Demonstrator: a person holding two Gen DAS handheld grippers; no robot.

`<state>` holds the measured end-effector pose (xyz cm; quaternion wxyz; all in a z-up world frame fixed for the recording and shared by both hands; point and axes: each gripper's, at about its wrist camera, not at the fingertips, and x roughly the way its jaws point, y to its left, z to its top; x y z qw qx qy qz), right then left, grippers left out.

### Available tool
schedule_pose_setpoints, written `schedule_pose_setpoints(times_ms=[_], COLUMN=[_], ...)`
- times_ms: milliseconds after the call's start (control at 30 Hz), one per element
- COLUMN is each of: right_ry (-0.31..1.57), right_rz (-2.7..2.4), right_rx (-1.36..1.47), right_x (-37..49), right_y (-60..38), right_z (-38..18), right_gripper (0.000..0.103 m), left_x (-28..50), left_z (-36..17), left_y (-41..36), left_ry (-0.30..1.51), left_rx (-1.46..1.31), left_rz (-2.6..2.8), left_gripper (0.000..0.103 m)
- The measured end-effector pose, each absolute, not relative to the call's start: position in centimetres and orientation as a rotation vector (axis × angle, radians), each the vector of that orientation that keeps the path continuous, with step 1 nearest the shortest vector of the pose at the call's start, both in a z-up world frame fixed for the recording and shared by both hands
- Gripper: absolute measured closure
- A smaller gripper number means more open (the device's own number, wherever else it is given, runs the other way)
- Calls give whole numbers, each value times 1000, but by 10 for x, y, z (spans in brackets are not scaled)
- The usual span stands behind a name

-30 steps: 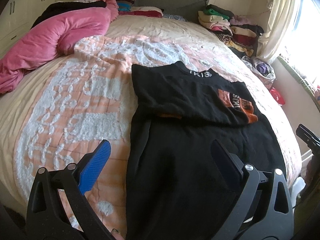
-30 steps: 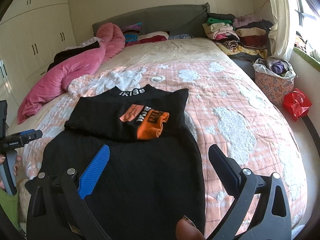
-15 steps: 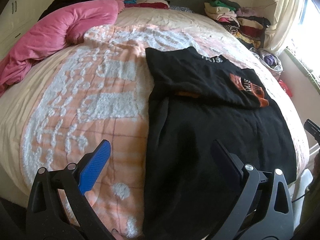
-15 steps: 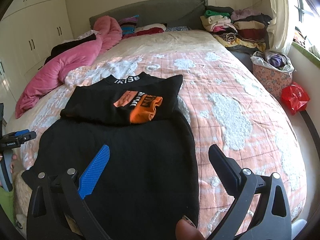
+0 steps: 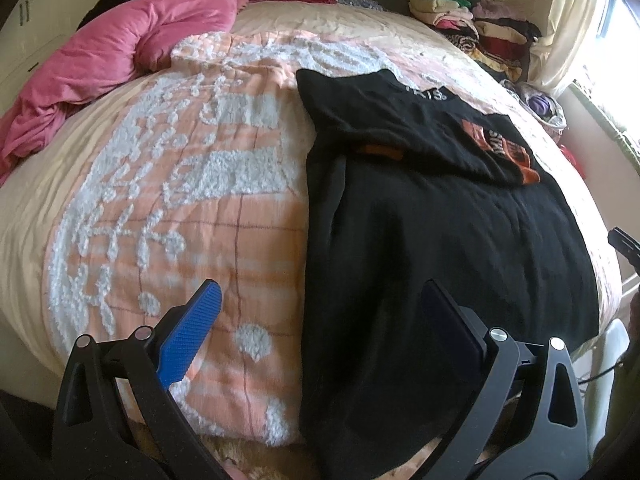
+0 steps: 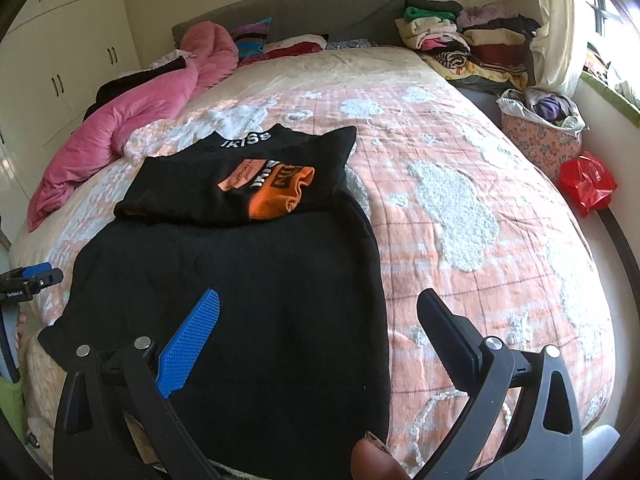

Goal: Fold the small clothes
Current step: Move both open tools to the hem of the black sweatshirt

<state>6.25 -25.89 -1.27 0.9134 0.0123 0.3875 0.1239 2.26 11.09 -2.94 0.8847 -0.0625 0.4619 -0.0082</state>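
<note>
Black garment (image 6: 240, 288), one, lies on the bed (image 6: 460, 208); both grippers' jaws gape wide, holding nothing.

The left gripper (image 5: 320, 312) was held with its jaws spread wide, the blue-padded finger (image 5: 191, 334) on the left and the dark finger (image 5: 450, 328) on the right, nothing between them. The right gripper (image 6: 318, 320) was likewise wide apart and empty, its blue pad (image 6: 190, 344) and black finger (image 6: 448, 336) pointing forward, with a fingertip of the person (image 6: 372, 458) showing at the bottom edge between the two arms of the gripper. In the right wrist view the left gripper appeared at the far left edge, and part of a hand (image 6: 19, 324) could be seen beside it.
</note>
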Motion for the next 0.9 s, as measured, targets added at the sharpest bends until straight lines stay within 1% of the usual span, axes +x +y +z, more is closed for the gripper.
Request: schedule_pose_setpoints(times_ms=[367, 433, 467, 500, 633, 900], right_ry=[826, 827, 828, 828, 832, 853], right_rz=[250, 246, 246, 246, 243, 242], right_rx=[24, 27, 29, 29, 30, 4], right_x=[54, 53, 52, 51, 49, 38], right_y=[-266, -268, -269, -269, -271, -274], right_z=[-24, -25, -26, -26, -28, -33], right_gripper=[4, 4, 4, 4, 4, 4], left_x=[6, 3, 1, -1, -8, -16], left_z=[-50, -52, -52, -52, -53, -63], left_y=[103, 102, 102, 103, 107, 110], left_ry=[1063, 1075, 1079, 1083, 1101, 1153], left_rx=[-175, -174, -177, -180, -194, -208], left_rz=[-125, -134, -135, -134, -137, -142], left_gripper=[10, 22, 35, 41, 48, 48])
